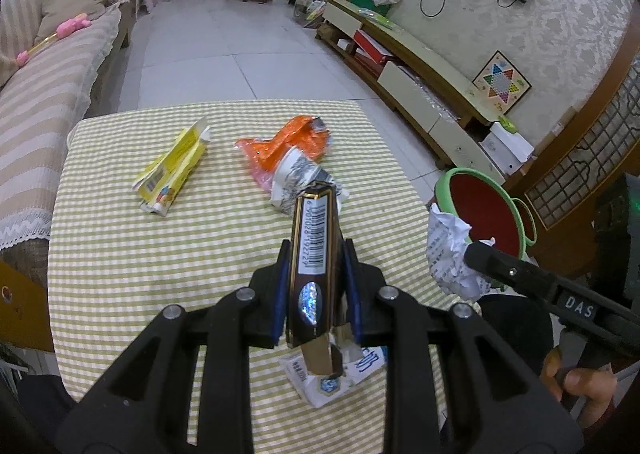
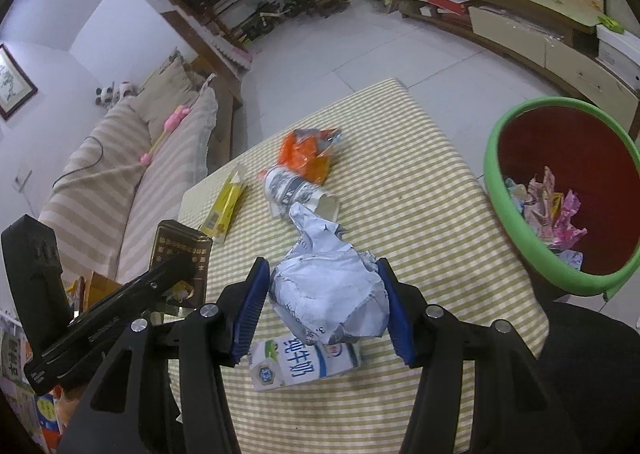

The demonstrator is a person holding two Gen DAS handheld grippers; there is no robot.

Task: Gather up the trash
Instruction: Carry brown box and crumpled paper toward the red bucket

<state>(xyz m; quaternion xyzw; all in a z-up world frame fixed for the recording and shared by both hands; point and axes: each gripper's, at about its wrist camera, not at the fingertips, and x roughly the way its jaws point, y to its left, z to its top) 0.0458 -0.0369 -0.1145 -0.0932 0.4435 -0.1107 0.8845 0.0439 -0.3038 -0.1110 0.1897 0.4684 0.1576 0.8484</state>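
- Dark brown carton (image 1: 316, 254): a slim box with barcode and foil sticker, clamped between the blue pads of the left gripper (image 1: 316, 274) and lifted clear of the table; torn flap hangs at its near end.
- Crumpled white paper (image 2: 332, 294): a printed wad clamped between the pads of the right gripper (image 2: 326, 302), also held above the table.
- Milk carton (image 2: 304, 364): flattened, white and blue, lying on the cloth at 6 o'clock under both grippers.
- Crushed paper cup (image 2: 296, 189): grey-printed, at 12 o'clock beyond the wad, touching the orange wrapper (image 2: 308, 153) behind it.
- Yellow box (image 1: 172, 173): flattened, at 10 o'clock in the left wrist view, well apart from the cup.
- Table (image 1: 120, 274): covered in green-and-cream checked cloth.
- Bin (image 2: 560, 189): green-rimmed, red inside, on the floor at 3 o'clock beside the table; pink and yellow scraps already in it.
- Step in hand: judged as carrying two picked pieces to the bin.
- Next move calls for: swinging each gripper over the rim before releasing; four pieces remain.
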